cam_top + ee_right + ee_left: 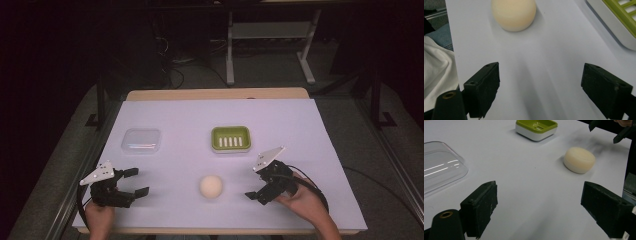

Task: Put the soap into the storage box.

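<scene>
Lying near the table's front edge, between both grippers: round cream soap, untouched.
Flanking soap, jaws gaping, grasping nothing: left gripper, right gripper.
Sitting beyond soap, open room around: green soap dish, clear lid.

soap: cream, plain, no pattern
soap dish: lime green insert with a row of pale slots, white base
lid: clear, white glare streaks
table cover: plain pale lilac-white
table edge: light wood
left gripper: black jaws, grey top plate
right gripper: black jaws, grey top plate
cables: black
</scene>
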### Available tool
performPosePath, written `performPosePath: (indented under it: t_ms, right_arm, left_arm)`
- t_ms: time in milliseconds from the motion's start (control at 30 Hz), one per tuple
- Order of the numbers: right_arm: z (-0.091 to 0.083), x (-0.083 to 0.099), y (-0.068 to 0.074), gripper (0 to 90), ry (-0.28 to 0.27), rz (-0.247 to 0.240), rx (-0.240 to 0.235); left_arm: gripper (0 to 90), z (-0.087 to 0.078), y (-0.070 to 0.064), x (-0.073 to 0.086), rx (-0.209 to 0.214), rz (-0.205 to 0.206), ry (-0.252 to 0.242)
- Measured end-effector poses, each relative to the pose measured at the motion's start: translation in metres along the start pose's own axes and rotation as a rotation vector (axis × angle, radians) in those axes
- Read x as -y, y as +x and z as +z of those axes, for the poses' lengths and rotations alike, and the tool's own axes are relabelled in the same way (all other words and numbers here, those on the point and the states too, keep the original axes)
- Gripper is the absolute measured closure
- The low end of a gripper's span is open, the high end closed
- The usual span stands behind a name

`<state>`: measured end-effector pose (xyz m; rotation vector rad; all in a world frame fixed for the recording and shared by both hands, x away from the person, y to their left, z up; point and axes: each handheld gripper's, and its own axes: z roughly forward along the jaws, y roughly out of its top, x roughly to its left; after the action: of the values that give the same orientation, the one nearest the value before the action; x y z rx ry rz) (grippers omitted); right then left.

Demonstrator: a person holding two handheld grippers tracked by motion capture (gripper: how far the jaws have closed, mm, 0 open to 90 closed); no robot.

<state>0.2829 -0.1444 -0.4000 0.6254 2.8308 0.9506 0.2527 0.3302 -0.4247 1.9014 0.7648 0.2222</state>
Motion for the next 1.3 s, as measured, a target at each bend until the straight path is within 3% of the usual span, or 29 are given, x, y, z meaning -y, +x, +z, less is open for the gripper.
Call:
performPosePath:
  t_ms: [700,1300]
  right_arm:
    - [0.020,-0.040,0.006,14.7,0.034,-0.077,-0.039]
    - [0.031,-0.061,0.011,14.6,0.051,-0.122,-0.069]
  left_arm:
    - [13.2,0.001,0.001,0.000,0.003,0.012,0.009]
    - [13.2,0.001,0.000,-0.001,0.004,0.010,0.009]
